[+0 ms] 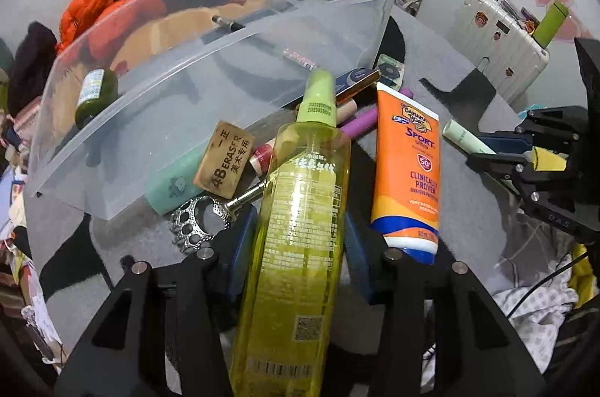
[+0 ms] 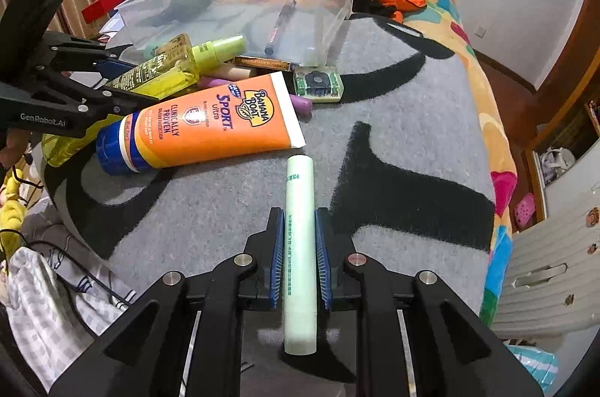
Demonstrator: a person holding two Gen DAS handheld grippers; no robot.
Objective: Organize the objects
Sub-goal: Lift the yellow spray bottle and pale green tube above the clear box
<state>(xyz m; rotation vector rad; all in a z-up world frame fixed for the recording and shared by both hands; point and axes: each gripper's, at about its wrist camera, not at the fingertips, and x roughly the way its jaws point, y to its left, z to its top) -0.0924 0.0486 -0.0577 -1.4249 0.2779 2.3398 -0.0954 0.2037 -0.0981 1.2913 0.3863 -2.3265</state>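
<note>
A grey blanket with black markings (image 2: 393,104) is spread over the bed, and a clear plastic bin (image 1: 210,66) is set on it, with a dark green bottle (image 1: 93,96) and a pen (image 2: 279,25) lying inside. A pile of toiletries is gathered just in front of the bin. A yellow spray bottle (image 1: 300,209) is clamped between the blue pads of the left gripper (image 1: 296,247) — whether it is lifted clear of the pile cannot be told. An orange Banana Boat sunscreen tube (image 2: 210,127) is laid just beside it. A pale green tube (image 2: 300,247) is gripped between the closed fingers of the right gripper (image 2: 299,258), above the blanket. A 4B eraser (image 1: 225,164) is propped on a mint green case (image 1: 172,187) — a perforated silver tool (image 1: 198,220) lies near them.
</note>
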